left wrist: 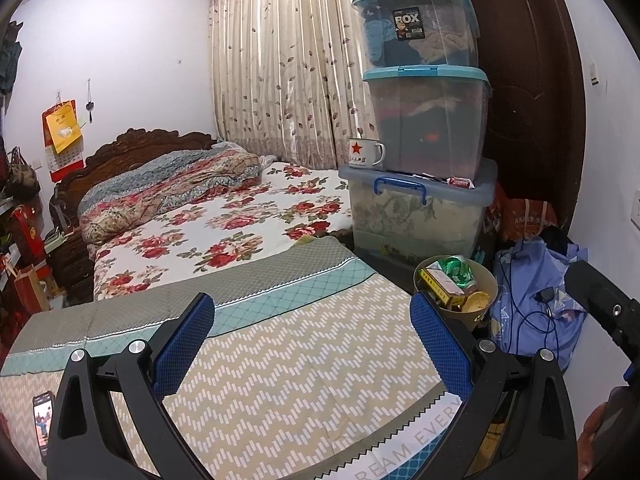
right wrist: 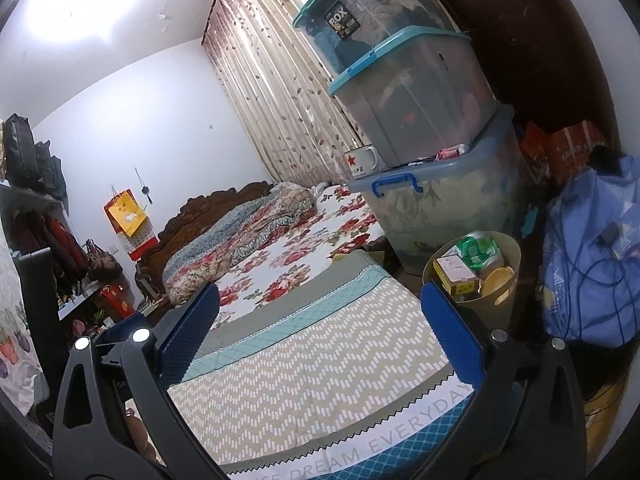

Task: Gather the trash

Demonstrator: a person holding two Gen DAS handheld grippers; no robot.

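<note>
A tan waste bin (left wrist: 486, 280) stands on the floor beside the bed's foot, right of the mat; it also shows in the right wrist view (right wrist: 508, 292). It holds a crushed green can (left wrist: 456, 268), a yellow carton (left wrist: 438, 282) and a yellow lid (left wrist: 476, 302). My left gripper (left wrist: 312, 320) is open and empty above the chevron mat (left wrist: 288, 368). My right gripper (right wrist: 320, 312) is open and empty over the same mat (right wrist: 320, 376). No loose trash shows on the mat.
Stacked plastic storage boxes (left wrist: 428, 120) stand behind the bin, with an enamel mug (left wrist: 364, 154) on the lowest lid. A blue cloth bag with a cable (left wrist: 536, 304) lies right of the bin. A phone (left wrist: 42, 420) lies at the mat's left edge. The floral bed (left wrist: 224, 224) lies beyond.
</note>
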